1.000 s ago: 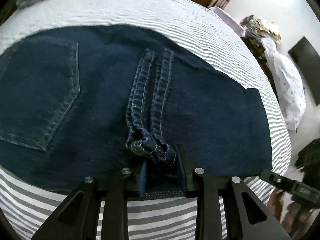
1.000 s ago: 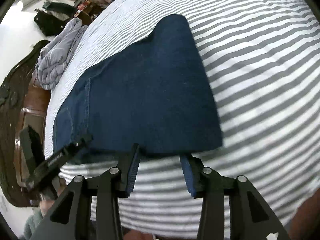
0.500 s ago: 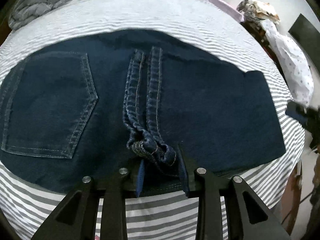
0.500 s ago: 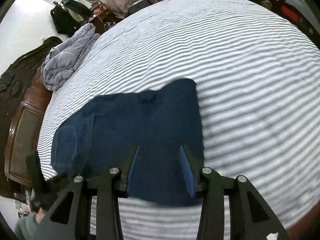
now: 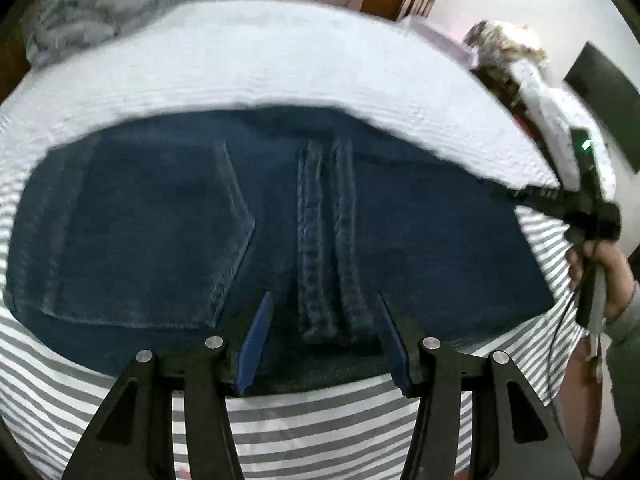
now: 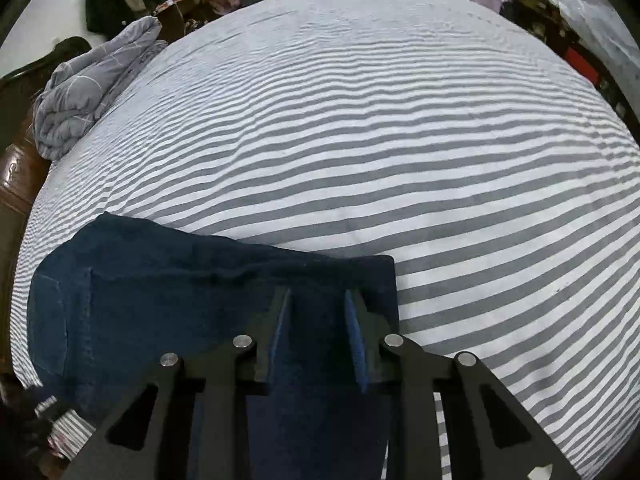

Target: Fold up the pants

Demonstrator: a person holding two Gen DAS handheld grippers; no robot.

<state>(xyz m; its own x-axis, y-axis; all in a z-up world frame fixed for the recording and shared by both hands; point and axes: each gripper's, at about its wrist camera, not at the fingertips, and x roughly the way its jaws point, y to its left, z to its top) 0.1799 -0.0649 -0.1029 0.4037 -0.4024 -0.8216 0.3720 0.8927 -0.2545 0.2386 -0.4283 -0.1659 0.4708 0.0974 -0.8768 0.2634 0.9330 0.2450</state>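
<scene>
Pants (image 5: pixel 280 220) lie flat on striped bed (image 6: pixel 440 160), long axis crosswise to both tongs; left gripper (image 5: pixel 324 340) has just been opening, jaws apart astride hem stack (image 5: pixel 326 240), pads clear; right gripper (image 6: pixel 318 332) has just been closing, jaws unclosed over folded end; right nearer the end to lift.

The left gripper (image 5: pixel 324 334) has just been opening: its jaws, which pinched the bunched hem ends of the jeans (image 5: pixel 160 240) a second ago, now stand apart, and the two stitched hems (image 5: pixel 326 240) lie flat between them, ungripped. The right gripper (image 6: pixel 318 330) has come in from off the near edge to over the jeans' corner toward 5 o'clock, its jaws closing somewhat, denim beneath them. From the left view it now shows at 3 o'clock.
</scene>
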